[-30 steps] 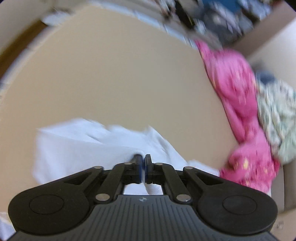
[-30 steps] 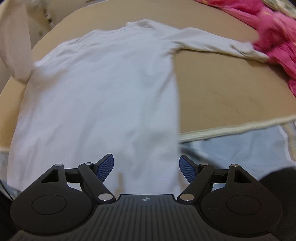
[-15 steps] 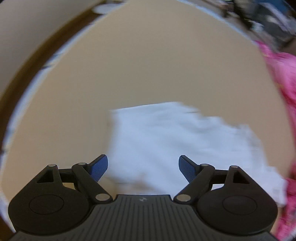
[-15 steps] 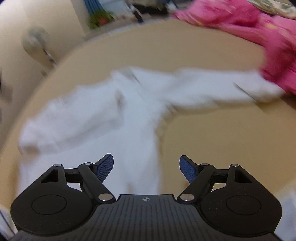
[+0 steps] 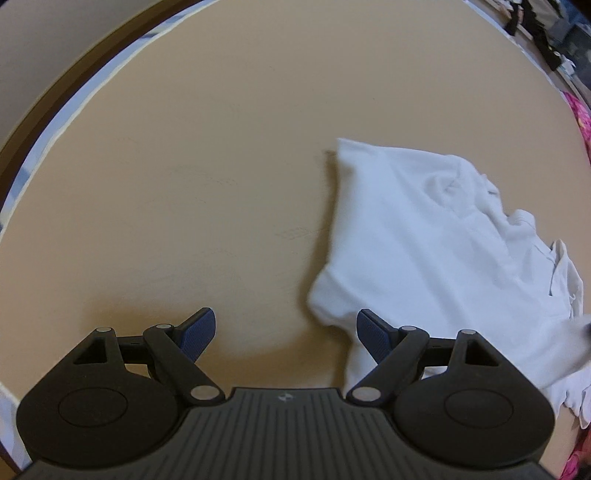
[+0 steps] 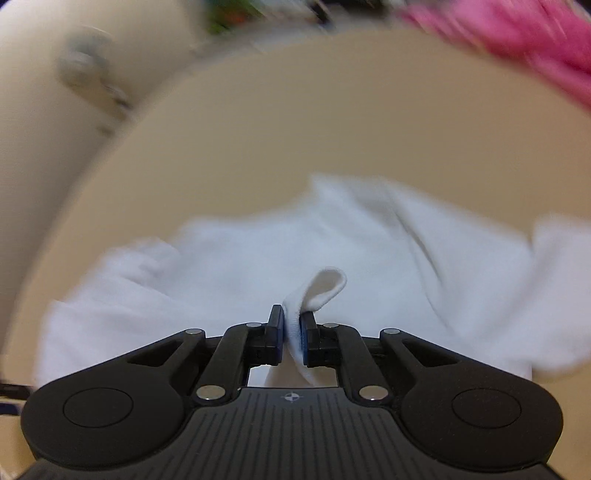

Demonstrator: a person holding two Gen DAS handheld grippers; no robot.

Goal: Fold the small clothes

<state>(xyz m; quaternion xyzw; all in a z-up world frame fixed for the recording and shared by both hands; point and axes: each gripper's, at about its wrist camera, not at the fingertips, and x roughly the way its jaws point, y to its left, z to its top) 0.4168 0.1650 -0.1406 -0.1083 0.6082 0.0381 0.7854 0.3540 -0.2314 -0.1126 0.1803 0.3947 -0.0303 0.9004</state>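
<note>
A white shirt point(image 5: 436, 251) of soft, matte knit lay spread on the smooth tan table point(image 5: 207, 177), its cloth rumpled into shallow folds and its collar placket just showing at the far right of the left wrist view. There the left gripper point(image 5: 284, 328) hovered low over bare table with its fingers spread wide and released, the ribbed blue pads point(image 5: 197, 330) holding nothing; the right pad sat just over the near edge of the shirt. In the right wrist view the right gripper point(image 6: 293, 334) had its fingers clenched on a rounded, hemmed tab of the shirt point(image 6: 321, 286), which stood up in a small loop above the pads while the rest of the garment trailed away blurred across the table point(image 6: 295, 122). Motion blur smeared most of that view. A heap of pink fabric point(image 6: 524, 40) lay at the far right edge, cut off by the frame; a sliver of it point(image 5: 583, 122) also showed at the right rim of the left view. Dark clutter point(image 5: 546, 33) beyond the table was too small to make out.
</note>
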